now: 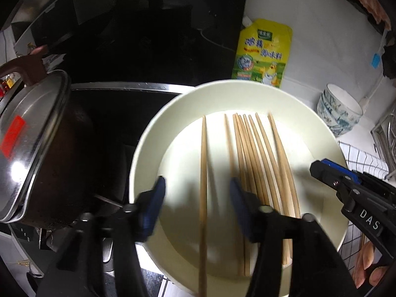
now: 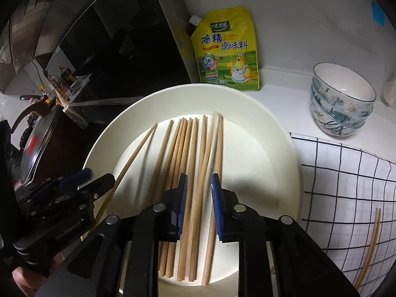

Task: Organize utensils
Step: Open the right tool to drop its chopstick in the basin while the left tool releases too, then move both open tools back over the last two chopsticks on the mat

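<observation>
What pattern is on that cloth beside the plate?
White cloth with a thin black grid; clearest in the right wrist view.

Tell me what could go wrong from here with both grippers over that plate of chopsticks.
1. The chopsticks lie packed side by side, so the right gripper, jaws open over several, may pinch more than one.
2. One chopstick lies apart between the left gripper's open jaws, its near end past the plate rim; a nudge could tip it off.
3. The plate sits close to the pot; pushing could slide it into that.
</observation>
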`<state>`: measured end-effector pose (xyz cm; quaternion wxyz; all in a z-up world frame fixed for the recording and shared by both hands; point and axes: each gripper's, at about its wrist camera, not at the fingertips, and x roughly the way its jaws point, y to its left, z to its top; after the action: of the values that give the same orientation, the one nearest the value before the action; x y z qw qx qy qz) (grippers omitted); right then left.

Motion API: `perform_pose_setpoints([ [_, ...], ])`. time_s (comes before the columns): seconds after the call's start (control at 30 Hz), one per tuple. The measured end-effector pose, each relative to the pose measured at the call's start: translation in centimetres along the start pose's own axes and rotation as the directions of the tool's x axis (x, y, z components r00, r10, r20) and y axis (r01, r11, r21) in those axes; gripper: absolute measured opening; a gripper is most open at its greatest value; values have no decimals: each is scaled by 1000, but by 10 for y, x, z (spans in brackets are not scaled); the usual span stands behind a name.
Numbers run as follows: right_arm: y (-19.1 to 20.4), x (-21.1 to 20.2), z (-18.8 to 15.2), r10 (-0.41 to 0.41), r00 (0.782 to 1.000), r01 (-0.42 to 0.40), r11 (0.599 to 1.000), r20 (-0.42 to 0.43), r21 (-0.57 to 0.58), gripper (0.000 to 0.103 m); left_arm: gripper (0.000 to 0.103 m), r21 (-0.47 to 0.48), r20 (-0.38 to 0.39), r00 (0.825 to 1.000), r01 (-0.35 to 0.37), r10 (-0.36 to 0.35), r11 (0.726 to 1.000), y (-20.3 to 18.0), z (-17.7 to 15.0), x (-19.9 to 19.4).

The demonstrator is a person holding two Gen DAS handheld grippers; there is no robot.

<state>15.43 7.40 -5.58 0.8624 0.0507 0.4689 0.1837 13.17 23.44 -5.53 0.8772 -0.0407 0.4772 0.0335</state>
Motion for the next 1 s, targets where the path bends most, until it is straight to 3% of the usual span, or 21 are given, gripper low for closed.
perform_pose_setpoints([
  [0.27, -5, -8, -8, -3, 1000, 3, 1000, -2, 6, 19, 66, -13, 4, 1000, 0, 0, 1000, 0, -3, -11],
  [1.0, -30, -78, -41, -26, 998, 25, 999, 61, 21, 23, 69, 26, 52, 998, 36, -37, 999, -42, -26, -61],
])
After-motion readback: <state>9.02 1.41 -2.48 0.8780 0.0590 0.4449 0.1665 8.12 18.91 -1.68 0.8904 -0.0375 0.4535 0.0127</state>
